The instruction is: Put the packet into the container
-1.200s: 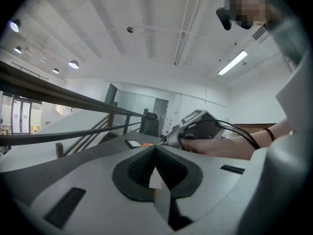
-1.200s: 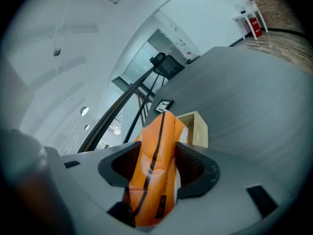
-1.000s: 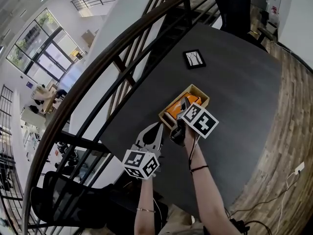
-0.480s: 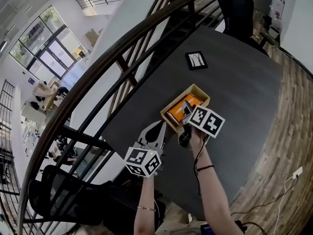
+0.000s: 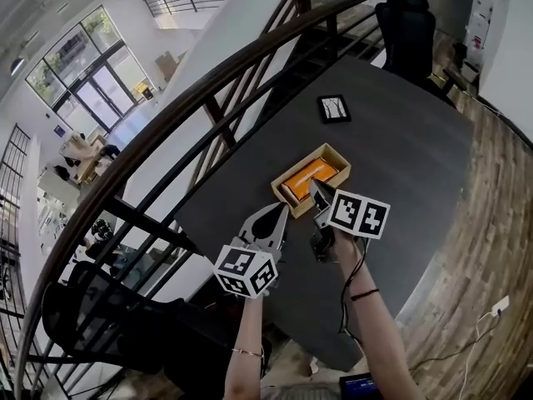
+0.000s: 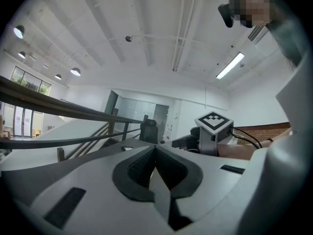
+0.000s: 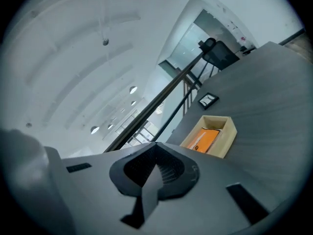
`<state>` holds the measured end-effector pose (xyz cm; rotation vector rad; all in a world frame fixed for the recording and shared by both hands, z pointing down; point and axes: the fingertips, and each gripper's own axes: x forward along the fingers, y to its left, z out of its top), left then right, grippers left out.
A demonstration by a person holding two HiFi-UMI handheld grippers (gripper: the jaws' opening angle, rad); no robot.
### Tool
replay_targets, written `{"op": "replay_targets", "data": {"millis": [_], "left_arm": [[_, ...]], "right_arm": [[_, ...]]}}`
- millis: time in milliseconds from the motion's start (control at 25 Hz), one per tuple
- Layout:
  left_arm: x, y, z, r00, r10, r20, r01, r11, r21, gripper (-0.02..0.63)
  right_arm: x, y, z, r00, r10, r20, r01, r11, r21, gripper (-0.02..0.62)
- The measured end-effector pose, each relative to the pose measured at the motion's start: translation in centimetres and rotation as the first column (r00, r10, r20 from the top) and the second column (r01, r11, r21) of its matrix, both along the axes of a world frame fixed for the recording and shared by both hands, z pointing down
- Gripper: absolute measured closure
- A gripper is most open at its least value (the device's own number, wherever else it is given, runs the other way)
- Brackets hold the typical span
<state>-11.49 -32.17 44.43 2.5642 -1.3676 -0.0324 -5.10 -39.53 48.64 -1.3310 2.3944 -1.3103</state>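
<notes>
Dark grey matt surface [image 5: 416,165], rounded at its edge, set against a curved dark stair railing [image 5: 208,82] with plank flooring [image 5: 491,223] to the right. Container [image 5: 340,158]: shallow oblong open box, pale tan walls, standing on the surface. Packet [image 5: 310,176]: flat, orange, smooth, lying inside the container along its length; any print on it is too small to read. Right hand-held gripper [image 5: 317,193]: grey, pointed, with ribbed dark pads. Its jaws have just been closing and now stand pressed together with nothing between them. It is raised on the near side of the container, tip towards it; its own view shows the container and packet ahead of it and apart. Left hand-held gripper [image 5: 278,210]: same make, jaws pressed together, empty, off the container's near left end and clear of it. Each carries a white cube with black square markers. Small black-framed card [image 5: 334,108]: flat on the surface beyond the container, its picture too small to make out. Black office chair [image 5: 408,23]: at the far edge, partly cut off. Both forearms run out of view at the bottom edge.
</notes>
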Motion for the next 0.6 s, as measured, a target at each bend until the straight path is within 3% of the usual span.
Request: {"op": "replay_targets", "data": {"millis": [120,280,600], "left_arm": [[0.8,1.7,-0.8,1.0,-0.002,-0.017,0.002,1.0,0.007,0.598],[1.7,4.4,-2.1,1.0,-0.007,-0.018,0.007,1.0,0.02,0.598],[4.5,9.9,-4.5,1.0,0.028,0.009,-0.028,0.998,0.054,0.598]], "right_arm": [[-0.6,2.7,-2.1,0.992,-0.123,-0.011,0.123,0.99,0.073,0.586],[-0.5,6.5,-4.6,0.965,-0.262,0.02,0.256,0.955,0.149,0.587],[1.6,13.7,-7.3,0.93,-0.367,-0.033,0.362,0.896,0.257,0.587]]}}
